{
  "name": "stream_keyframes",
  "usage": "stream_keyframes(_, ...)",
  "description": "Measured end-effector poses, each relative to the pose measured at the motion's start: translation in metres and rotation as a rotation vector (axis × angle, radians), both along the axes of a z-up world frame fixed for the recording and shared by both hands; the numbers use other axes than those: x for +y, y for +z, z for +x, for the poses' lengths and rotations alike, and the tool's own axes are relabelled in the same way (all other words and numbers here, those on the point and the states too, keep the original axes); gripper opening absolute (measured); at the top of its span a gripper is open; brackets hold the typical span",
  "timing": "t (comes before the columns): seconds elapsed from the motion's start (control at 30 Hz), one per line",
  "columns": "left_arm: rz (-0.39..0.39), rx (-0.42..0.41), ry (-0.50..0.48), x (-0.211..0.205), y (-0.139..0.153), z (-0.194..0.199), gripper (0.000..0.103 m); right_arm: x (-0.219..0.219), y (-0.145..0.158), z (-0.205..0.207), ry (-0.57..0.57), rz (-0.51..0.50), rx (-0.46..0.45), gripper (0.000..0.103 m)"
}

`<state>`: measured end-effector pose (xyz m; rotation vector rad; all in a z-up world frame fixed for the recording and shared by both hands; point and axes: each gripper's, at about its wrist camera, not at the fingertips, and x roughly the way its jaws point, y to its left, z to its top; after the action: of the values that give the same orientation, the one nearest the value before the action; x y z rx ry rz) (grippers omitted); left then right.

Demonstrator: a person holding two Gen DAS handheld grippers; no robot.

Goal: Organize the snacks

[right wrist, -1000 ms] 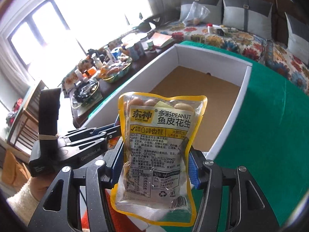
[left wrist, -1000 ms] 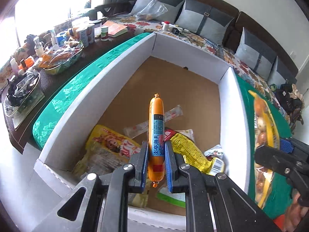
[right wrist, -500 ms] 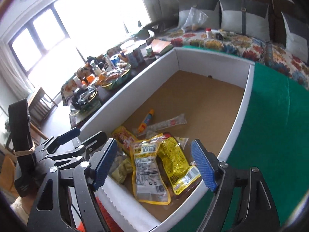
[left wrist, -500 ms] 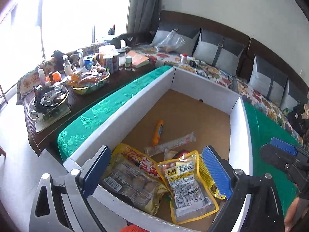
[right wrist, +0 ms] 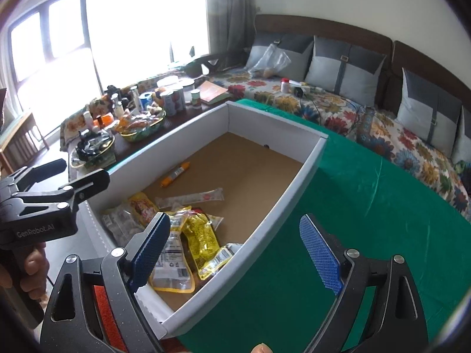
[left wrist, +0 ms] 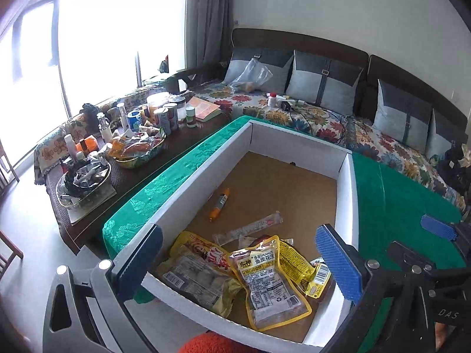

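A white cardboard box [left wrist: 348, 194] with a brown floor stands on a green cloth. On its floor lie an orange sausage [left wrist: 219, 203] [right wrist: 175, 173], a long clear stick packet [left wrist: 250, 228] and, at the near end, a heap of packets. The yellow-edged peanut packet [left wrist: 270, 285] [right wrist: 170, 253] lies on top of that heap. My left gripper [left wrist: 238, 232] hovers above the near end, its jaws opening wide with nothing between them. My right gripper [right wrist: 234, 220] hangs over the box's right wall [right wrist: 282, 206], jaws also opening and empty.
The green cloth [right wrist: 368, 220] stretches right of the box. A dark side table [left wrist: 176, 144] on the left carries tins, bottles and bowls. A floral sofa with grey cushions [left wrist: 323, 79] runs behind. Something red [left wrist: 206, 342] lies below the box's near wall.
The left gripper let go of the sausage and the right let go of the peanut packet; both now lie in the box. Both grippers opened wide, rose and drew back.
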<state>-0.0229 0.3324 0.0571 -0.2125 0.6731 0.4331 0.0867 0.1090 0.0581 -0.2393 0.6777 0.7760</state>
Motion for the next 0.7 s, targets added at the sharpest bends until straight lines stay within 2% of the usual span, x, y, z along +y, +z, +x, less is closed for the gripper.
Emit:
stream_keyframes(0.13, 0.051, 0.007, 0.068, 0.004, 0.003, -0.008, 0.103, -0.006, -0.001, 0.001, -0.013, 0.039, 0.048, 0.092)
stream_keyframes(0.4, 0.138, 0.058, 0.073, -0.006, -0.001, -0.01, 0.103, 0.0, 0.005, -0.008, 0.002, 0.042, 0.05, 0.092)
stream_keyframes(0.7, 0.131, 0.075, 0.037, -0.008, -0.002, -0.009, 0.103, 0.008, 0.008, -0.014, 0.002, 0.002, 0.015, 0.092)
